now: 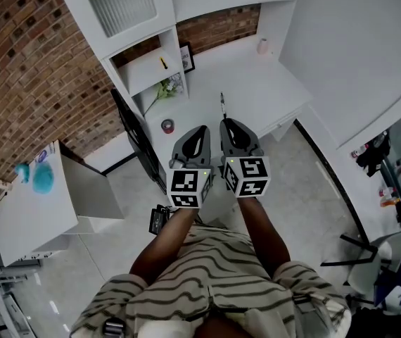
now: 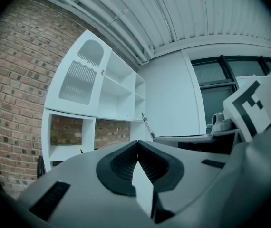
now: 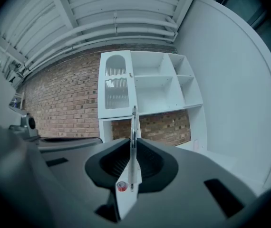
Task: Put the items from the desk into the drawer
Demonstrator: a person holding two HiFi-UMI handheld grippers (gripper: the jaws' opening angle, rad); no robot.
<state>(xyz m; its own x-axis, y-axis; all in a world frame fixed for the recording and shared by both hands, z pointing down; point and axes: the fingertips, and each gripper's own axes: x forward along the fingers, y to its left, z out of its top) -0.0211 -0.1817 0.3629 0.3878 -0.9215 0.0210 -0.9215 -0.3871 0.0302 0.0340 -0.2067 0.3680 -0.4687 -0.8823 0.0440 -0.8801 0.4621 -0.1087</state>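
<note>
Two tools: left gripper (image 1: 200, 129) and right gripper (image 1: 228, 122) side by side over the white desk (image 1: 257, 83), close together.
Left gripper state: jaws pressed together, nothing between them.
Right gripper state: jaws clamped on a pen (image 3: 133, 127); the pen runs along the jaws and sticks out past the tips.
Desk items: small red-topped round thing (image 1: 167, 125) just beside the left gripper's tip; green sprig (image 1: 164, 89) further back; black picture frame (image 1: 187, 58) at the brick wall; pale cup (image 1: 262, 46) in the far right corner.
Shelf unit (image 1: 151, 65): white, small yellow thing (image 1: 163, 62) in the cubby.
</note>
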